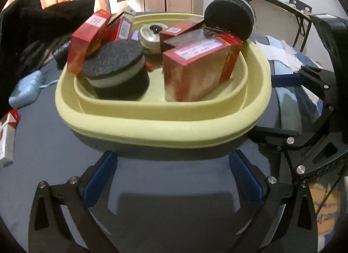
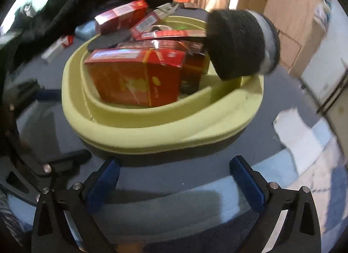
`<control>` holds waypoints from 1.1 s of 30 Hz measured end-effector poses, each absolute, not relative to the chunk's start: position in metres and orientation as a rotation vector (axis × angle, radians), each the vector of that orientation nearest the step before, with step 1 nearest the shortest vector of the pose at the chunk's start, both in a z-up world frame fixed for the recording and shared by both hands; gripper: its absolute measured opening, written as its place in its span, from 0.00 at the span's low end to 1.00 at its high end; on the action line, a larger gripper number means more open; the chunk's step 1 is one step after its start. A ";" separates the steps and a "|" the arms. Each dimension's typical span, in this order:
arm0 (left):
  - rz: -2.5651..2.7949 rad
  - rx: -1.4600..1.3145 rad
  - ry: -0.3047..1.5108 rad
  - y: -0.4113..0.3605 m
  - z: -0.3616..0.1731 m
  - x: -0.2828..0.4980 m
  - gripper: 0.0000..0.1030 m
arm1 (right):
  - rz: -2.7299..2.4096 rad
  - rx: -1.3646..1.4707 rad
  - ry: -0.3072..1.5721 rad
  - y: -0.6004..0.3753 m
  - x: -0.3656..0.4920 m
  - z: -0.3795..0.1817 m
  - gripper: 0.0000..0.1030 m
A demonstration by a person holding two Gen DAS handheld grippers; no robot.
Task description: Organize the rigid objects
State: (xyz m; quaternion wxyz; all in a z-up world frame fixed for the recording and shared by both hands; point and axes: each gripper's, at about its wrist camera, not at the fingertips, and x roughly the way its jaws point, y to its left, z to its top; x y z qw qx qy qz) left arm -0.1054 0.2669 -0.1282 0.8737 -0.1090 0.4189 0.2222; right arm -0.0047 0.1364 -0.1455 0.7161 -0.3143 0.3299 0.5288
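Both claws are released and hold nothing. From the left wrist view, the left claw (image 1: 173, 176) has its blue pads (image 1: 101, 179) spread wide over the dark table (image 1: 169, 187), just in front of the yellow basin (image 1: 163, 126). From the right wrist view, the right claw (image 2: 174, 179) is spread in the same way, also near the front rim of the basin (image 2: 152, 133) and not touching it.

Inside the basin stand several red boxes. The largest red box (image 1: 193, 72) is upright near the front right of the basin. A round black sponge (image 1: 116, 68) with a white middle layer lies at the front left of the basin, and another red box (image 1: 86, 42) leans over the left rim beside it. A small metal pot with a black knob (image 1: 152, 37) sits at the back of the basin. A second round black sponge (image 1: 228, 20) rests tilted on the back right rim, touching the boxes.

Left of the basin, on the table, there is a light blue device (image 1: 26, 92) and a red and white pack (image 1: 7, 137). Black cloth (image 1: 32, 26) lies behind the basin on the left.
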 end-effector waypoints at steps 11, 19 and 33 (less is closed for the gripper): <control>0.455 -0.245 0.872 0.273 -0.127 -0.106 1.00 | 1.176 -0.693 0.725 0.129 0.008 -0.132 1.00; 0.456 -0.245 0.872 0.269 -0.128 -0.109 1.00 | 1.177 -0.694 0.726 0.126 0.006 -0.132 1.00; 0.456 -0.245 0.872 0.270 -0.126 -0.108 1.00 | 1.178 -0.694 0.726 0.127 0.005 -0.133 1.00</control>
